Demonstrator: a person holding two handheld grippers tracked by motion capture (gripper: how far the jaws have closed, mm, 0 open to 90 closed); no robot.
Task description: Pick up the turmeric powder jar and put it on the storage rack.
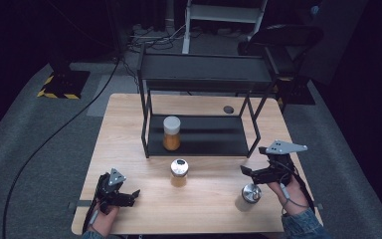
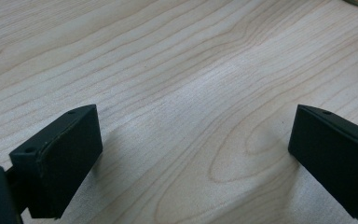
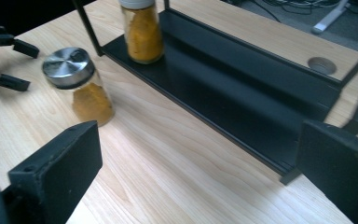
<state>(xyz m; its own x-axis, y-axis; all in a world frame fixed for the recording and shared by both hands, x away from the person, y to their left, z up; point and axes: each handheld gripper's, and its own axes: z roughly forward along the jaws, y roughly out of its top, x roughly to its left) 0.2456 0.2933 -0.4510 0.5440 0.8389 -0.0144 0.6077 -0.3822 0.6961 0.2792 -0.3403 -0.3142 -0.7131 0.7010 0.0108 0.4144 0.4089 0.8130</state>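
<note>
Wooden table (image 1: 129, 119) with a black two-tier rack (image 1: 199, 74) standing at its far middle; all places are given relative to this rack.

Right gripper (image 1: 252, 172): held in front of the rack's right front leg, above the table. Its jaws stand wide apart with nothing between them; in the right gripper view they frame bare table and the rack's lower shelf.

Steel-capped jar (image 1: 251, 193): stands upright on the table in front of the rack's right end, just beside the right gripper on the person's side, free of its jaws.

Spice jar (image 1: 179, 172): upright on the table just in front of the rack's middle, orange powder in its lower part.

White-lidded jar (image 1: 171, 132): upright on the rack's lower shelf, toward its left end.

Left gripper (image 1: 129, 195): well in front of the rack's left end, low over the table, jaws wide apart and empty.
</note>
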